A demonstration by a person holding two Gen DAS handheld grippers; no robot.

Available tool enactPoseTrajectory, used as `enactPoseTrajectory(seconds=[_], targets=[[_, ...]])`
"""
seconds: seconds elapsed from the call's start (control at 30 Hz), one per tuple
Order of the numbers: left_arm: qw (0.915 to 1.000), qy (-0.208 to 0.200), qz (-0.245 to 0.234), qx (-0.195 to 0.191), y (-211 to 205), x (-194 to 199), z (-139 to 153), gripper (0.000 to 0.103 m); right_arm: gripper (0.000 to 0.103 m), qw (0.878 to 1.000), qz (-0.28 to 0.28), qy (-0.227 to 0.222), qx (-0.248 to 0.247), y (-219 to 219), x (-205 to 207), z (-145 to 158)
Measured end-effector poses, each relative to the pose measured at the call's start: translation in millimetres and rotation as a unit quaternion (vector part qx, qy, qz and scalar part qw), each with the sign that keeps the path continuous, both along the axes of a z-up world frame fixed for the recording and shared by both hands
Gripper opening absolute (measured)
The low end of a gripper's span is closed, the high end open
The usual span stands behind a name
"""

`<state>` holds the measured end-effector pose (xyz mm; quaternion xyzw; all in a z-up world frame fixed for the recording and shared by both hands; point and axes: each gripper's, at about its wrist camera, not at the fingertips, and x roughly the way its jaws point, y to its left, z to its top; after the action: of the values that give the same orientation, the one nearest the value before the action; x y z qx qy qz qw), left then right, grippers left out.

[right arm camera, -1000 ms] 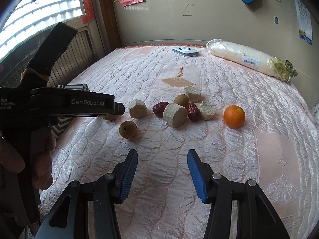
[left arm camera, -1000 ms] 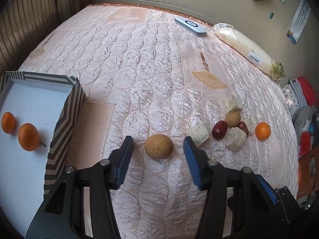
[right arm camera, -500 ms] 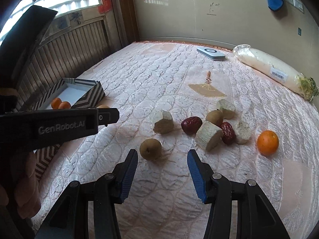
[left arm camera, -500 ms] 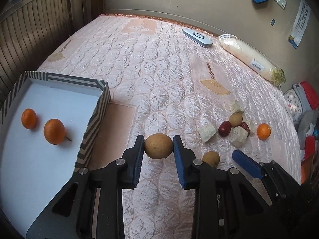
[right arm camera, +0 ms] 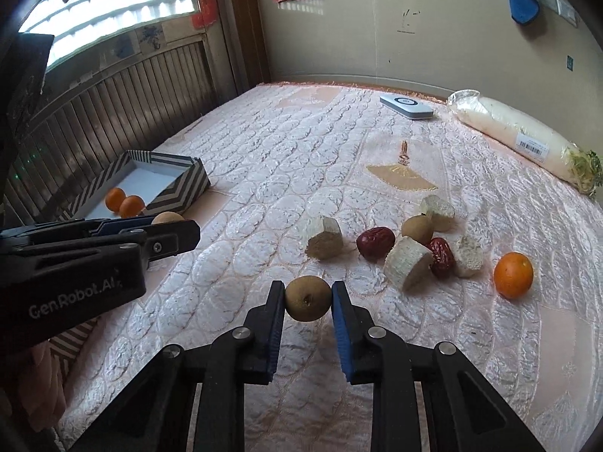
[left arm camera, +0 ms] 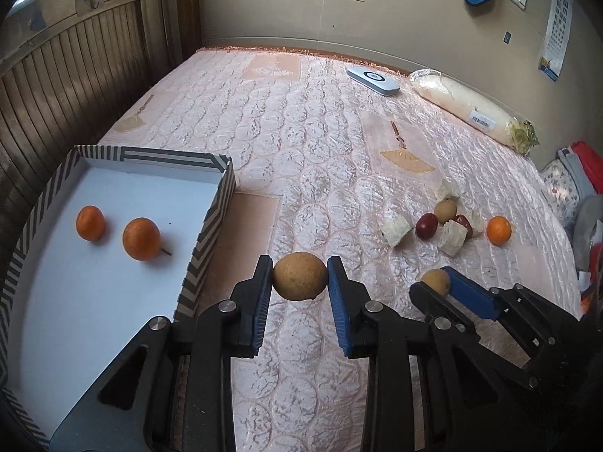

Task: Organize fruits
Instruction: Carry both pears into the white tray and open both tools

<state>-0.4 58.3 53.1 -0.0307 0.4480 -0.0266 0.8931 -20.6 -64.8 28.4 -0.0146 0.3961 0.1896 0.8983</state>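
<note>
Carrying is the step in hand, by the look of it: each gripper has a small brown fruit pinched between its blue pads. The left gripper (left arm camera: 300, 277) is closed on the larger brown fruit (left arm camera: 299, 277), which is held above the quilted bedspread (left arm camera: 301, 132), just beside the near corner of the striped box (left arm camera: 211, 222). The right gripper (right arm camera: 308, 297) is closed on a smaller brown fruit (right arm camera: 308, 298), and whether that fruit is lifted off the cover or touching it cannot be told.

Two oranges (left arm camera: 141, 238) are lying inside the box already. On the bedspread, well apart from the box, a third orange (right arm camera: 513, 275), two red dates (right arm camera: 375, 242), one more brown fruit (right arm camera: 417, 227) and several pale cut chunks (right arm camera: 408, 262) are gathered in a loose cluster.

For the next move, the left fruit would need to be brought over the box wall and released low on the white floor, clear of the oranges, since a round fruit is likely to roll. The right fruit would be expected to follow.

"GenRobot.AI" is printed in white on the side of the left gripper in the right wrist view. A barcode sticker is seen on the wrapped white radish (right arm camera: 524, 139) by the wall; its print is too small to be read. A wall calendar (left arm camera: 557, 19) is likewise illegible.
</note>
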Motion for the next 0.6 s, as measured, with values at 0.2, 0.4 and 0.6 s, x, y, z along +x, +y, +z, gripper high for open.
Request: enactPoseTrajectory(seconds=[0.2,0.4,0.6], targets=[[0.9995,-0.023,0.008,0.020,6.4,-18.0,5.6,0.029,0.024,0.999,-0.018,-0.030,0.025,-4.7,-22.1,21.8],[0.9982,-0.044,0.019,0.037,20.0,-34.4,12.8,0.029,0.024,0.999,-0.008,-0.046,0.013,9.8,-32.0,35.5],[0.9957,-0.065,0.043,0.050,43.7,-46.6,21.0,0.029,0.024,0.999,0.012,-0.052,0.010,30.6,-38.3,41.9]])
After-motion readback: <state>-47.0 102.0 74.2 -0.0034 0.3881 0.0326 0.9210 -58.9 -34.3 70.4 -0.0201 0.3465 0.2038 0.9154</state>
